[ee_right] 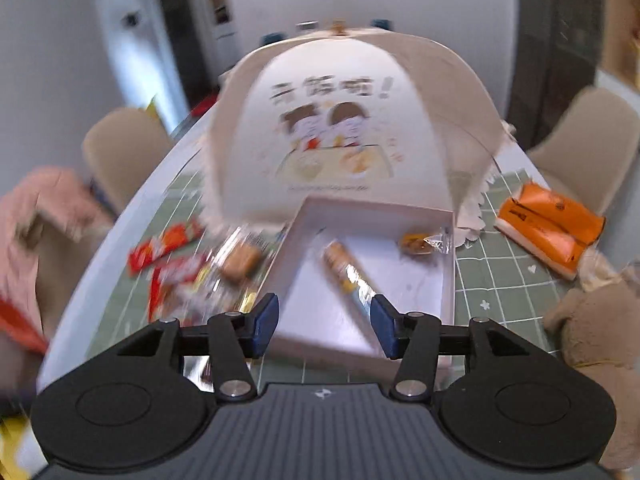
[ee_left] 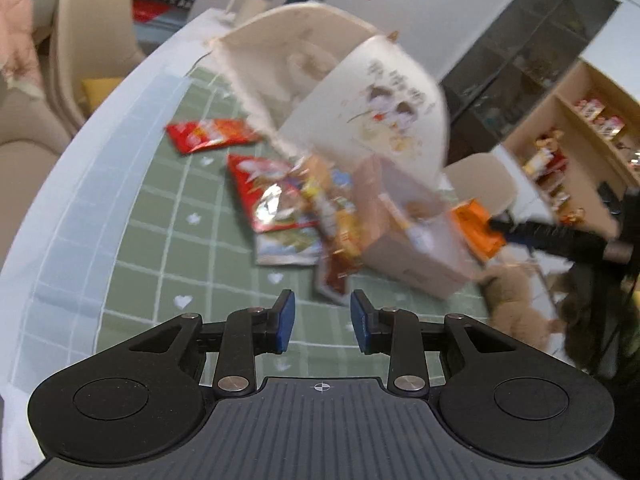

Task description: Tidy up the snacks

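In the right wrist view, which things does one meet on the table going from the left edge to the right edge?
Red snack packets → brown snack → white box holding a long wrapped snack and a small wrapped pastry → orange tissue pack → plush toy.

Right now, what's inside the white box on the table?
Inside the white box lie two snacks: a long wrapped bar and a small clear-wrapped pastry by the far right corner. The near strip of its floor is hidden behind the right tongs.

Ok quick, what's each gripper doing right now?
Left gripper: open, holding nothing.
Right gripper: open, nothing held, above the white box.
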Tool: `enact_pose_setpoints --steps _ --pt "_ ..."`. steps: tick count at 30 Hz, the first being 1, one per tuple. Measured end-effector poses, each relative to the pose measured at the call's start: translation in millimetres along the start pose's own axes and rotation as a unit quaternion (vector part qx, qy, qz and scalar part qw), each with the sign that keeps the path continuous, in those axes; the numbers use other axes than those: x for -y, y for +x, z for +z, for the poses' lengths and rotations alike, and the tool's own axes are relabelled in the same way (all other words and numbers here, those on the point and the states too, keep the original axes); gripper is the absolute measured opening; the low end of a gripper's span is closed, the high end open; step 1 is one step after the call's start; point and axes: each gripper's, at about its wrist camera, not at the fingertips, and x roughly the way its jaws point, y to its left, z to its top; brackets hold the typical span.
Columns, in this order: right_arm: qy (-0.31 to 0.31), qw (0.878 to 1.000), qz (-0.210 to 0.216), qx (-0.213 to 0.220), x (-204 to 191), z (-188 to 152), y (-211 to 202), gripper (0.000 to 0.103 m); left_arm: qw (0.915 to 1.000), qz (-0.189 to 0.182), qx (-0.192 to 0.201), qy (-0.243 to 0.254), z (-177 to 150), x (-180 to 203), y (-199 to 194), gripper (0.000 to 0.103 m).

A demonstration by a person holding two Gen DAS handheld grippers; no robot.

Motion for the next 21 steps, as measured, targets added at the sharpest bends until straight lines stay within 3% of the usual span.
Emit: enact_pose_setpoints --steps 5,10,12,14,18,21 --pt "-0.07 0.996 -0.005 0.053 -21.9 6.4 -55.7 0.056 0.9991 -0.038 0.006 0.016 36.4 36.7 -17.2 0.034" --pt "-0.073 0.986 -0.036 0.146 -26.2 47.3 -103.1 0.073 0.9933 -0.111 0.025 0.018 71.0 77.3 -20.8 0.034" --pt "-0.08 0.981 -0.055 0.168 -29.8 58.1 -105.2 0.078 0.9921 -0.117 0.033 0.031 79.7 87.7 -14.8 0.034" --pt "-0.074 0.982 -0.053 0.163 -32.1 64.4 -93.9 0.079 0.9923 -0.098 0.053 0.055 87.5 88.7 -3.6 0.034" --pt "-0.034 0.994 -0.015 0.104 -34.4 51.6 -37.9 0.079 0.9918 -0.019 0.092 0.087 107.2 64.2 30.6 0.034" --pt "-0.013 0.999 -0.005 0.049 -38.7 28.8 8.1 0.079 0.9925 0.026 0.088 0.08 127.9 25.3 68.2 0.034"
